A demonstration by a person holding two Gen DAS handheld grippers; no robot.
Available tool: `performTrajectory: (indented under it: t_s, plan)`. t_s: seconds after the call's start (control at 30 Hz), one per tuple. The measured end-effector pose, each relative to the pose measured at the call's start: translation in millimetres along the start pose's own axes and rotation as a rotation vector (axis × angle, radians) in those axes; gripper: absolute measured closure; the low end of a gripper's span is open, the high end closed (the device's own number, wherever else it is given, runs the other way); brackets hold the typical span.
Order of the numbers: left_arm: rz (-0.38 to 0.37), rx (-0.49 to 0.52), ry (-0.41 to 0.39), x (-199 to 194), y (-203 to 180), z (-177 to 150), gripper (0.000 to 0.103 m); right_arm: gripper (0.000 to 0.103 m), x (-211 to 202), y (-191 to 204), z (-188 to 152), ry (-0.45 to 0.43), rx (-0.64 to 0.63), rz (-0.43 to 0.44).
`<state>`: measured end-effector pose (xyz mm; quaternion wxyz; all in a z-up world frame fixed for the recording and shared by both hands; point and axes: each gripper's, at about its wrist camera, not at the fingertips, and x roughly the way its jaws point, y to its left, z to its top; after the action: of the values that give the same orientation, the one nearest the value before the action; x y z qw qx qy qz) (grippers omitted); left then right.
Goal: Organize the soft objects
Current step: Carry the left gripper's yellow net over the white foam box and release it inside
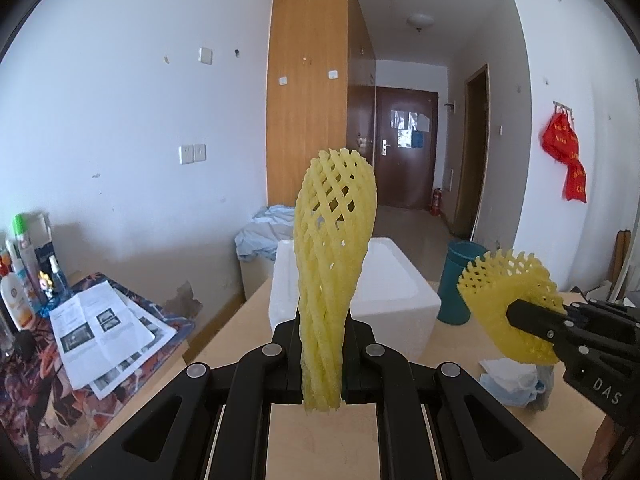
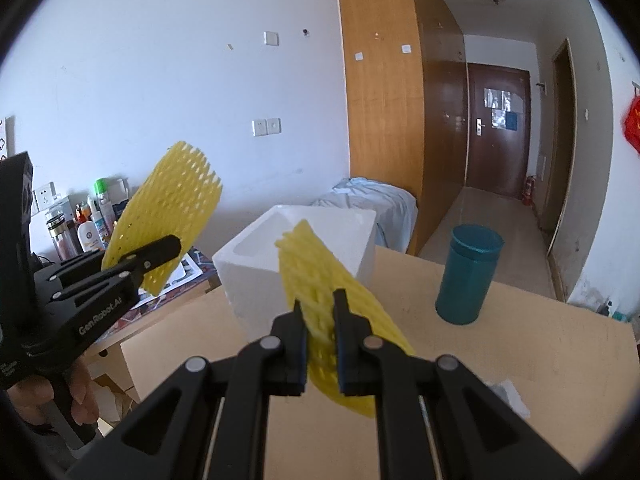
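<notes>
My left gripper is shut on a yellow foam fruit net and holds it upright above the tan table; the same net and gripper show at the left of the right wrist view. My right gripper is shut on a second yellow foam net, tilted up to the left; that net shows at the right of the left wrist view, clamped in the right gripper. An open white foam box stands on the table just beyond both nets.
A teal cylindrical canister stands right of the box. Crumpled white and blue cloth lies on the table near the right gripper. A side table to the left holds papers and bottles. A bed with bluish sheets is behind.
</notes>
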<state>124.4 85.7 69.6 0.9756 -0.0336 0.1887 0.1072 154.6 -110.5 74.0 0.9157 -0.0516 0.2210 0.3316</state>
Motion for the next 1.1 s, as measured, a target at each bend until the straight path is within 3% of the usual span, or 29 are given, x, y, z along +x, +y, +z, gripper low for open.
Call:
performTrajectory:
  t_s: [0.73, 1.1]
  plan:
    - [-0.123, 0.016, 0.080, 89.6, -9.6, 44.0, 0.092, 0.089, 54.8, -14.0, 45.0, 0.005, -0.035, 0.025]
    - [-0.128, 0.013, 0.155, 137.8, -20.8, 36.5, 0.092, 0.089, 56.7, -27.8, 43.5, 0.019, -0.009, 0.016]
